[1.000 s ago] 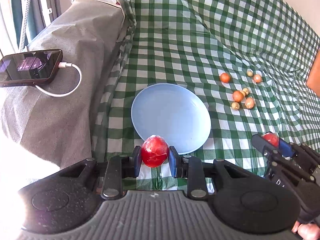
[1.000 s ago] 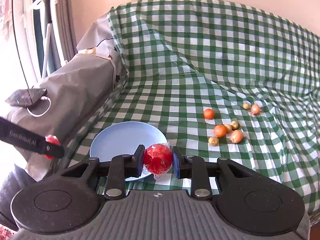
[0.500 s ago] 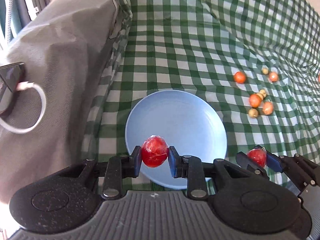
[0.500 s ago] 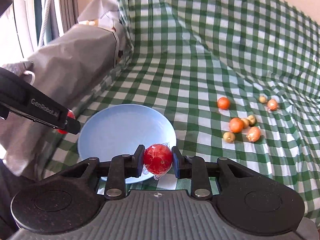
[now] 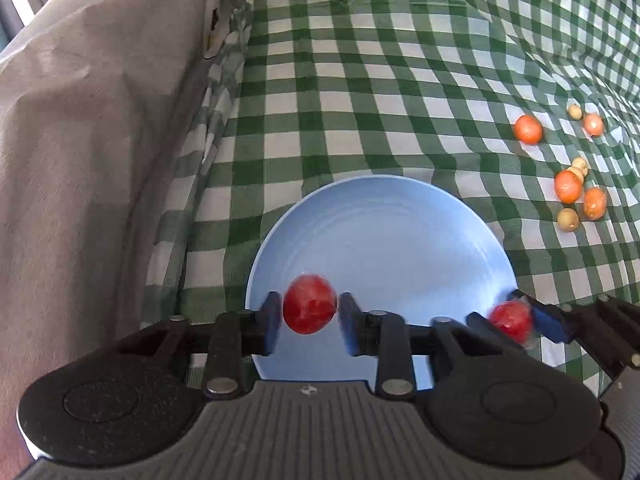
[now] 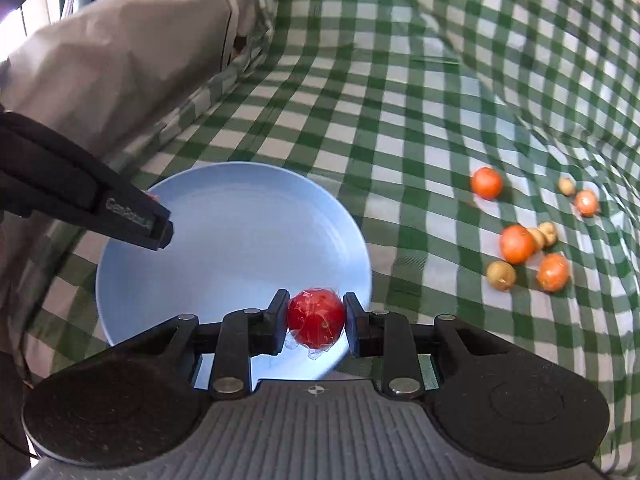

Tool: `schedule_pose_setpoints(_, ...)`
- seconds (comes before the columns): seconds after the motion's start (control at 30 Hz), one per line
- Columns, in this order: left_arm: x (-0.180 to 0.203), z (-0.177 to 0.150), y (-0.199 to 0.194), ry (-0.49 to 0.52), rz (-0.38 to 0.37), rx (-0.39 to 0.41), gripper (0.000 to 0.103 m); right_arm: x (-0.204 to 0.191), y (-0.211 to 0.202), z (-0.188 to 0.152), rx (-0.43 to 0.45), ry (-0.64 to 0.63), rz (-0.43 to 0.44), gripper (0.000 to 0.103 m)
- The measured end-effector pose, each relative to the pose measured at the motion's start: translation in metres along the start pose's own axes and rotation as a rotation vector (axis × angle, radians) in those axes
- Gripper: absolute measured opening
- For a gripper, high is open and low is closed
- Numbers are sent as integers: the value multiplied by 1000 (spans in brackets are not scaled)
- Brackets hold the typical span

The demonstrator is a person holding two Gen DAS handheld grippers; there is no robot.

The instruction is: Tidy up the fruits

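One marking shows: pale lettering along the side of the left gripper's black finger (image 6: pixel 132 216), up and to the left of the right gripper's jaws. It is blurred; it seems to begin "Gen", and the rest cannot be made out.

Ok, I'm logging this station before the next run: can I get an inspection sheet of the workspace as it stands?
Surface: green checked cloth, wrinkled.
Job's things: blue plate; wrapped red fruit between the left tongs, another in the right tongs; small orange and tan fruits loose to the plate's right.
Clutter: nothing seen.
Grippers: left tongs opening, gaps beside the fruit, over the plate; right tongs shut on theirs at the plate's near edge.
Cables: nothing seen.
Surroundings: grey covered block left of the plate.
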State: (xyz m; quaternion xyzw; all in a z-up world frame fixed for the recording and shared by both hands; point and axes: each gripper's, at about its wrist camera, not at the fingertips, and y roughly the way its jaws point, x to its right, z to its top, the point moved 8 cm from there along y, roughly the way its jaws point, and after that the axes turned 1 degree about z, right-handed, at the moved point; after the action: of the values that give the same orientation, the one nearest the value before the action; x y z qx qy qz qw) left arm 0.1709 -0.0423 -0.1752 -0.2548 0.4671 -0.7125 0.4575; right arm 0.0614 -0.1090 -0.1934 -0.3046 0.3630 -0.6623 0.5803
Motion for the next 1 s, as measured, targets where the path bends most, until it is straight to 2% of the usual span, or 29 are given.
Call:
schedule_pose_setpoints(0.03,-1,2,-3,1,8,11,75,-2,3,3,-6,-8,8,31)
schedule_pose_setpoints(0.07,-4,4,-9,-6,24,36,99,-2,3,6,-3,-8,4,41)
schedule_pose_setpoints(0.1,-6,6,-18,-16,34,78,103,-3,3,10,3,-10,-3,60)
schedule_pose_setpoints(0.17,-8,7,-38,-22,16,139,103,-1,-5,16,17,-21,-13,80)
schedule_pose_setpoints(0.3,-13,-11,-74,-10,10,147,103,6,-44,13,55,-37,-28,92)
schedule_pose_setpoints(0.5,-16,-68,-122,-19,35,132,103,5,-115,-31,59,10,0,98)
schedule_pose_setpoints(0.63,-20,-97,-147,-30,46,144,103,0,-152,-39,145,1,-9,100)
schedule_pose_setpoints(0.73,-21,-106,-164,-22,68,180,103,0,-174,-34,212,14,-15,100)
schedule_pose_setpoints(1.0,-11,-120,-199,-2,86,253,103,-3,-211,-43,313,-6,-20,102)
